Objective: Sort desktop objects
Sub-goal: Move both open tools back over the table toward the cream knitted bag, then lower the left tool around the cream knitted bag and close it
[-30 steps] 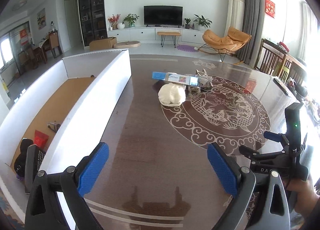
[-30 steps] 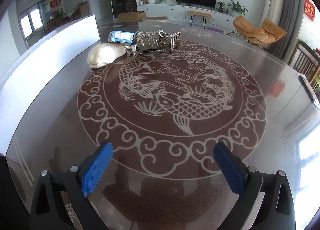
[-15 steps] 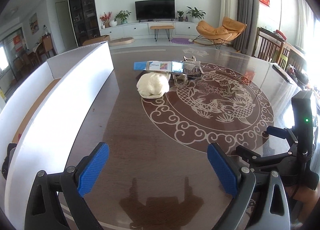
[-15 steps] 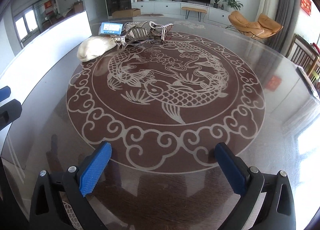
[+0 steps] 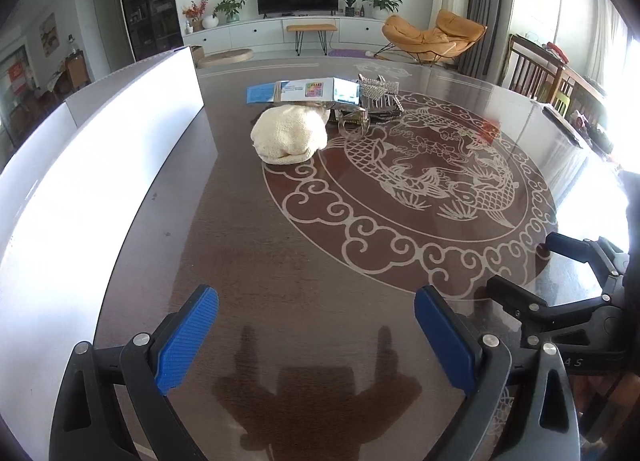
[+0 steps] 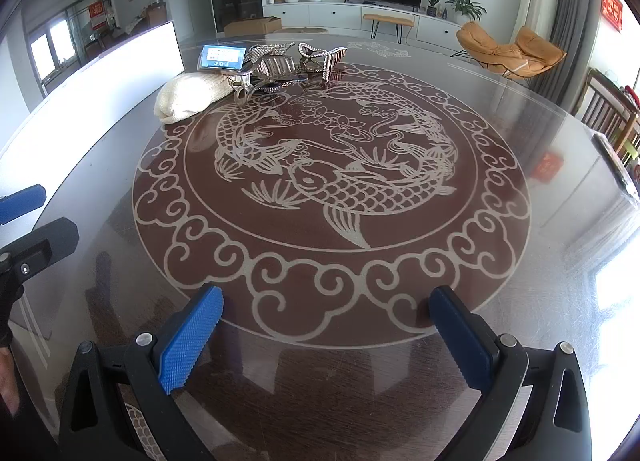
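Left wrist view, left gripper (image 5: 316,333): I am holding it with jaws spread wide and nothing between the blue pads (image 5: 187,341), hovering over the near part of the table (image 5: 248,245).
Left wrist view, objects: I am seeing a cream knitted bundle (image 5: 290,134) lying at the far side, a blue and white box (image 5: 316,90) touching it from behind, and a pile of silvery hair clips (image 5: 370,105) just beside both.
Left wrist view, white bin wall (image 5: 100,149): it is running along the table's left side.
Left wrist view, right gripper (image 5: 520,273): it is showing at the right edge, fingers parted.
Right wrist view, right gripper (image 6: 326,325): I am keeping its jaws wide apart, empty, above the fish medallion (image 6: 332,177).
Right wrist view, objects: the cream knitted bundle (image 6: 192,97), box (image 6: 222,57) and hair clips (image 6: 288,63) are sitting clustered at the far left, well apart from the fingers.
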A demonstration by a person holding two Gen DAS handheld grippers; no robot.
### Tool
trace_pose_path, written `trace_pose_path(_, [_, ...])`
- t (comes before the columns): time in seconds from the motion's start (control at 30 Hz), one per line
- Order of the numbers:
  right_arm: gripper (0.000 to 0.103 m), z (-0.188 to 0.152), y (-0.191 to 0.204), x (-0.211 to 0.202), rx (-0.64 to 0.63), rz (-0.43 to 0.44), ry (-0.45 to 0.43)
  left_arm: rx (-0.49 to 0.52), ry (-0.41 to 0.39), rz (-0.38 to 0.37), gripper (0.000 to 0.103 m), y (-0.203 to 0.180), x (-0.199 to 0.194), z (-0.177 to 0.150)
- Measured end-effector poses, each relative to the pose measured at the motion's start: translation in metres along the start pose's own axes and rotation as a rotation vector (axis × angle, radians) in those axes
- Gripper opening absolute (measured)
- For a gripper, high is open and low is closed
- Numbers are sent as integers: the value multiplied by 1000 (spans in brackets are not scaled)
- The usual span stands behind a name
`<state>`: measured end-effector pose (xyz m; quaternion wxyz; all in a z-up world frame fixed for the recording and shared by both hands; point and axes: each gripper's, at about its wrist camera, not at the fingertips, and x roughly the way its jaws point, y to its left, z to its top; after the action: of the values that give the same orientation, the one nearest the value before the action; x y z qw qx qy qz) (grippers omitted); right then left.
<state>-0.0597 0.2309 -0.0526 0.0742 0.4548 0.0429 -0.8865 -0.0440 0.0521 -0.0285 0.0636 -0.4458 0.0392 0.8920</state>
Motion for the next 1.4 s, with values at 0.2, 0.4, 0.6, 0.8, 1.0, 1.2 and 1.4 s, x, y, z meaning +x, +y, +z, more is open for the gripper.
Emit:
trace_pose_path(0.2, [103, 0, 0, 0, 0, 0, 0, 11, 54, 19, 100, 1, 34, 13])
trace_pose_path(0.4, [103, 0, 0, 0, 0, 0, 0, 42, 37, -14, 103, 5, 65, 43])
trace_pose_path(0.6, [103, 0, 0, 0, 0, 0, 0, 38, 55, -34, 103, 15, 97, 89])
trace_pose_path(0.8, [103, 0, 0, 0, 0, 1, 0, 10, 71, -13, 103, 16, 123, 126])
trace_pose_path(1.0, [103, 0, 0, 0, 0, 1, 0, 50, -19, -47, 62, 13, 115, 123])
trace_pose_path(1.2, [103, 0, 0, 0, 0, 1, 0, 59, -33, -51, 52, 17, 89, 90])
trace_pose_path(1.4, [103, 0, 0, 0, 0, 1, 0, 38, -32, -40, 52, 28, 58, 49])
